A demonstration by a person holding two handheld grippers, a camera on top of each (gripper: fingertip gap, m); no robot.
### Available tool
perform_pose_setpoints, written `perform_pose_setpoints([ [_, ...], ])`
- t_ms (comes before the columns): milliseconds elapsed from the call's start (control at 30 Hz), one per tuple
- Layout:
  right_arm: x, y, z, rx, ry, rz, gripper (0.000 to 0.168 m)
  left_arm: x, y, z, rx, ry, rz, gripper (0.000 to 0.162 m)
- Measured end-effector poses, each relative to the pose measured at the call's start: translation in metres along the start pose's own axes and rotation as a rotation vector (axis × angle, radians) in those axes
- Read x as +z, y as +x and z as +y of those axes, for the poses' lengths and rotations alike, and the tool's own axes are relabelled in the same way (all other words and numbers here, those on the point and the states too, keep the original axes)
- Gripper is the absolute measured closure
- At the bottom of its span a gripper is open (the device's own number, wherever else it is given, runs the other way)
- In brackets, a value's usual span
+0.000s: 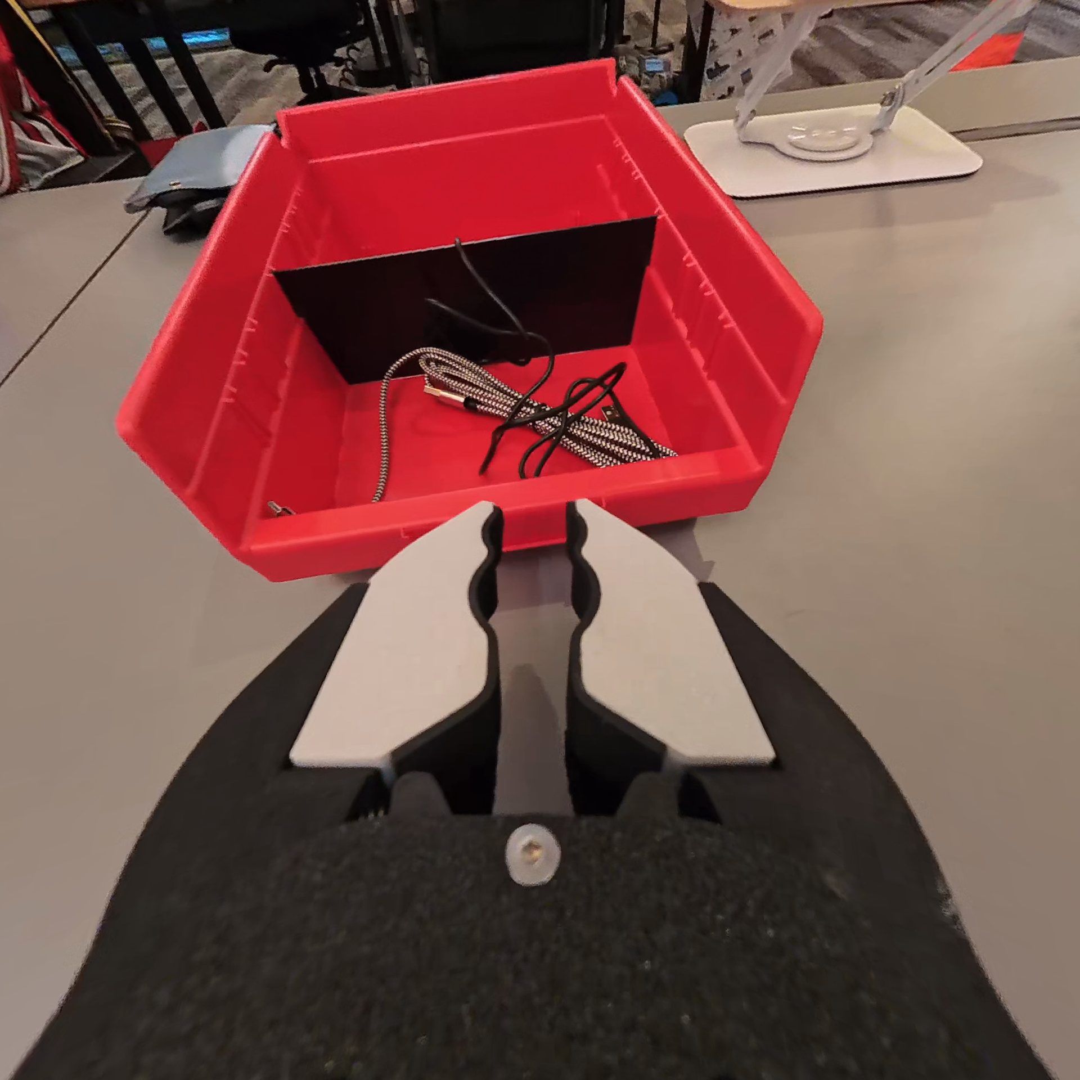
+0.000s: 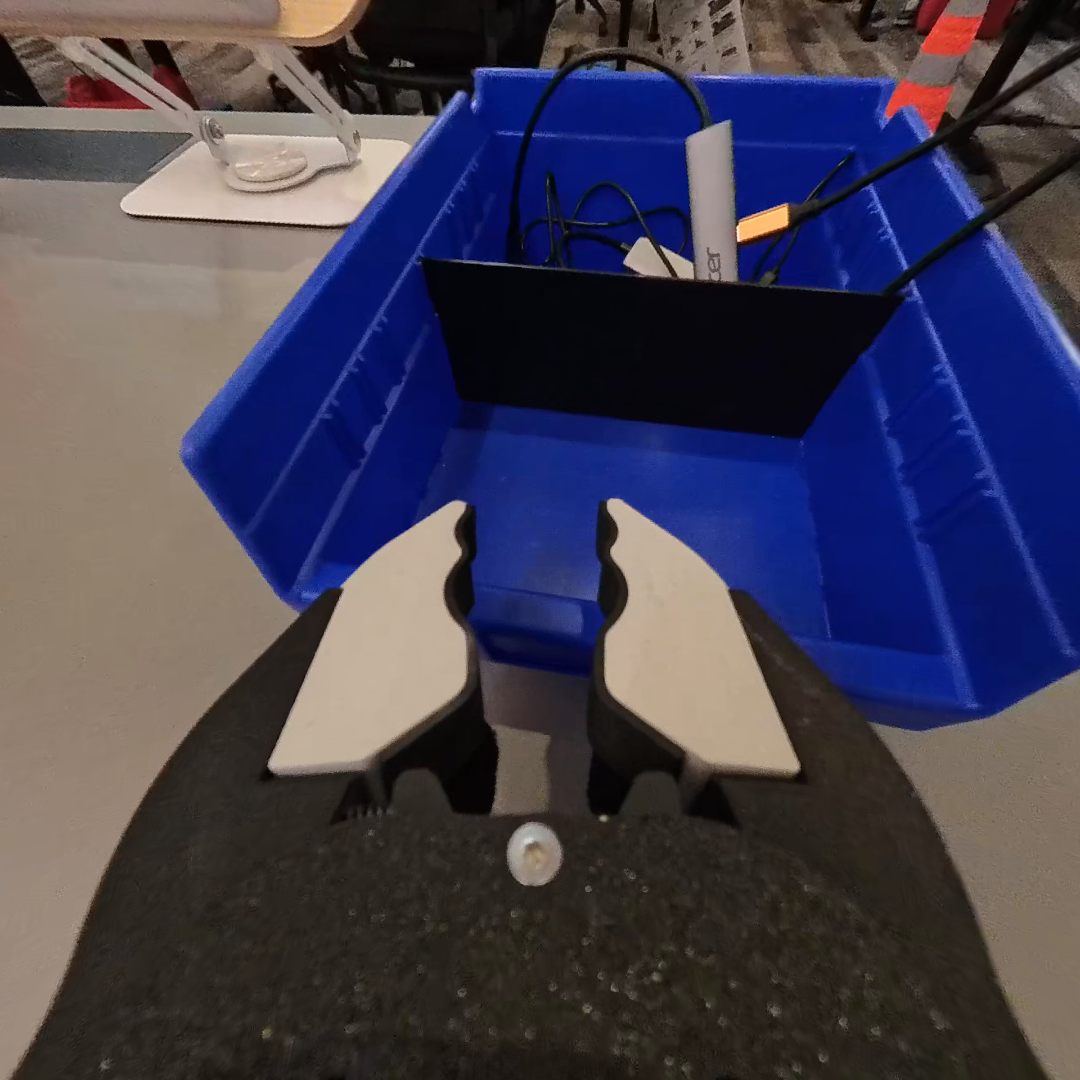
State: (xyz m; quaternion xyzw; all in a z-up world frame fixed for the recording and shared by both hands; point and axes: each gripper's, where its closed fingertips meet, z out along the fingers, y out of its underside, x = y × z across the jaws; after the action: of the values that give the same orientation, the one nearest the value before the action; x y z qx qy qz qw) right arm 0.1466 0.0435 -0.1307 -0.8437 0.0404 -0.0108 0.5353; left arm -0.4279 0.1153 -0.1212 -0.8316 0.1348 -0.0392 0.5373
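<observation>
Holding my left gripper (image 1: 530, 514) slightly apart before the red bin (image 1: 193, 374) with cables (image 1: 514, 403), my empty right gripper (image 2: 535, 514) gapes over the blue bin (image 2: 327, 409).

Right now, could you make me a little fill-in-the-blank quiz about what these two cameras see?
1. The left gripper faces a bin coloured ____.
2. The braided cable lies in the bin's ____ compartment, before the black divider.
3. The right gripper hovers with open jaws over a ____ bin.
4. That bin's cables lie ____ its divider.

Missing: red; near; blue; behind
</observation>
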Motion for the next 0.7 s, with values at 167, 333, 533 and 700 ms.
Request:
perform_pose_setpoints([
  [167, -0.001, -0.001, -0.002, -0.017, 0.003, 0.000, 0.127, 0.004, 0.007, 0.001, -0.009, -0.011, 0.038, 0.142],
  [333, -0.011, -0.055, -0.023, -0.076, 0.106, -0.140, 0.131, 0.004, 0.023, 0.000, 0.018, -0.014, 0.073, 0.142],
  [533, -0.008, -0.084, -0.024, -0.090, 0.076, -0.159, 0.127, 0.000, 0.074, -0.006, 0.090, 0.004, 0.188, 0.143],
  [700, -0.004, -0.112, -0.026, -0.043, 0.109, -0.272, 0.103, 0.004, 0.139, -0.020, 0.163, 0.054, 0.341, 0.142],
])
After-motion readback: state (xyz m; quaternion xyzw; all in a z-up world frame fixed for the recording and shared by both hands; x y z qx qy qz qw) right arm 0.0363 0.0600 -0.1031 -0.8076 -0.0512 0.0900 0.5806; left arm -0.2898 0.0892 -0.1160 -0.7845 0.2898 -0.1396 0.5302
